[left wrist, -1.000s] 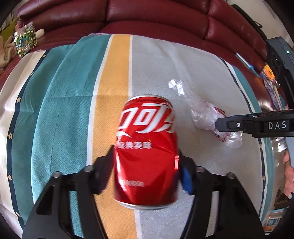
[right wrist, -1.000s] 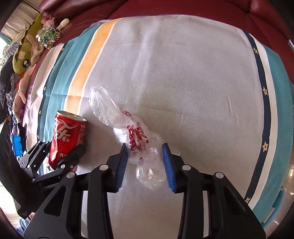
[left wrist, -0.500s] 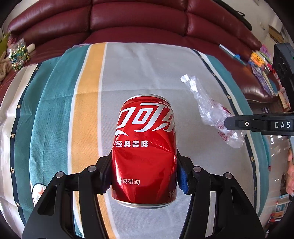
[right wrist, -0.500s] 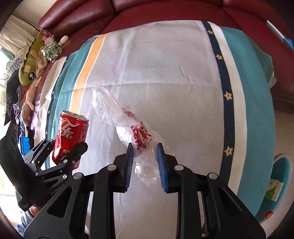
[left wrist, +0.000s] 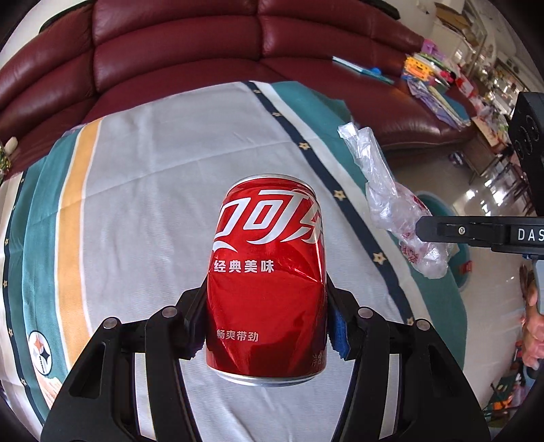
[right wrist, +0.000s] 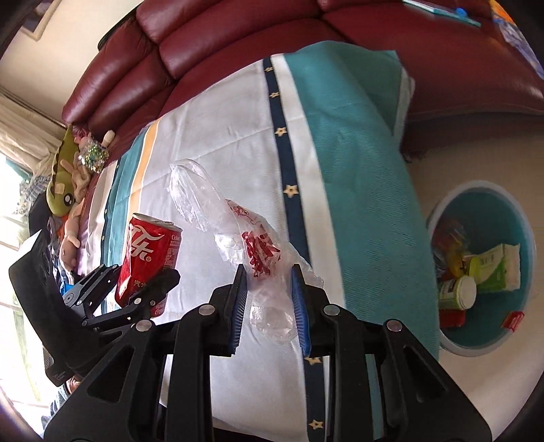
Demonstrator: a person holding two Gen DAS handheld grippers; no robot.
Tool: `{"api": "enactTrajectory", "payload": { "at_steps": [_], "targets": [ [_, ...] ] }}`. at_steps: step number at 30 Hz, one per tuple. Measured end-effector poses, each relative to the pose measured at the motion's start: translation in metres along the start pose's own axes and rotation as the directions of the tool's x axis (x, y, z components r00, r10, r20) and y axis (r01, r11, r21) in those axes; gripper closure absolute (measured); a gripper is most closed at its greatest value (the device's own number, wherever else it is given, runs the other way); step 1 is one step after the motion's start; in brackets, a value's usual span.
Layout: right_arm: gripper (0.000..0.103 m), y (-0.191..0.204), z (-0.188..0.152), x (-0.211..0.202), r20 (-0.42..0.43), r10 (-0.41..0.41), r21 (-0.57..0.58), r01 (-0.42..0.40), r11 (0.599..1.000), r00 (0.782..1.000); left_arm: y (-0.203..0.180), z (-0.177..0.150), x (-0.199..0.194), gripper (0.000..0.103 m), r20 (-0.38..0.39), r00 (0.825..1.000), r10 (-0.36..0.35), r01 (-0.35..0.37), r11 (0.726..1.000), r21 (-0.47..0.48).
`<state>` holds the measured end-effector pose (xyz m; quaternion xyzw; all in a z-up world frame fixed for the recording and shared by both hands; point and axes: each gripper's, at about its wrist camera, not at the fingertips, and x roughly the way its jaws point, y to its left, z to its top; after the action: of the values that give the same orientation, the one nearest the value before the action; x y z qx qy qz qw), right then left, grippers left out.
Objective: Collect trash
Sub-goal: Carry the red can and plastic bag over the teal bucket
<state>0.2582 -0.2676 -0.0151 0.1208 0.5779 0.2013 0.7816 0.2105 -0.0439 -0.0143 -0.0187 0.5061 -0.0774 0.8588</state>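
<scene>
The lower part of the red can [left wrist: 268, 282] is hidden behind the left gripper [left wrist: 267, 323], whose pads press on its dented sides and hold it upright above the striped blanket [left wrist: 142, 190]; its base is cut from sight in the right wrist view too. White Chinese characters run across the can, a big slanted logo above and two smaller lines below, and a few more at its bottom right are cut off by the curve. The right gripper [right wrist: 268, 299] pinches a crumpled clear plastic bag [right wrist: 238, 234] with red print too wrinkled to read; the jaws have just been closing on it, and the bag's upper end sticks out above the blanket near its navy star-dotted stripe. In the left wrist view the side of the right gripper shows the letters "DAS", the rest cut off by the picture edge. On the floor past the blanket's teal edge stands a round bin [right wrist: 438, 210], teal inside with a pale rim, holding a white-lidded tub, a green and white packet and red wrappers, their labels too small to read. A stuffed toy [right wrist: 64, 180] lies on the dark red sofa [right wrist: 238, 30].
</scene>
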Motion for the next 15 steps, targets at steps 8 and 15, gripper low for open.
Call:
{"api": "enactTrajectory", "payload": {
  "at_steps": [8,15],
  "targets": [
    [0.078,-0.086,-0.033,-0.056,0.142,-0.030,0.151,0.008,0.988,0.989,-0.085,0.002,0.011,0.046,-0.023,0.996,-0.088,0.090,0.988,0.126],
    [0.078,-0.163,-0.055,-0.091,0.209,-0.085,0.281,0.023,0.959,0.974,-0.162,0.006,0.035,0.046,-0.068,0.990,-0.124,0.137,0.959,0.249]
  ]
}}
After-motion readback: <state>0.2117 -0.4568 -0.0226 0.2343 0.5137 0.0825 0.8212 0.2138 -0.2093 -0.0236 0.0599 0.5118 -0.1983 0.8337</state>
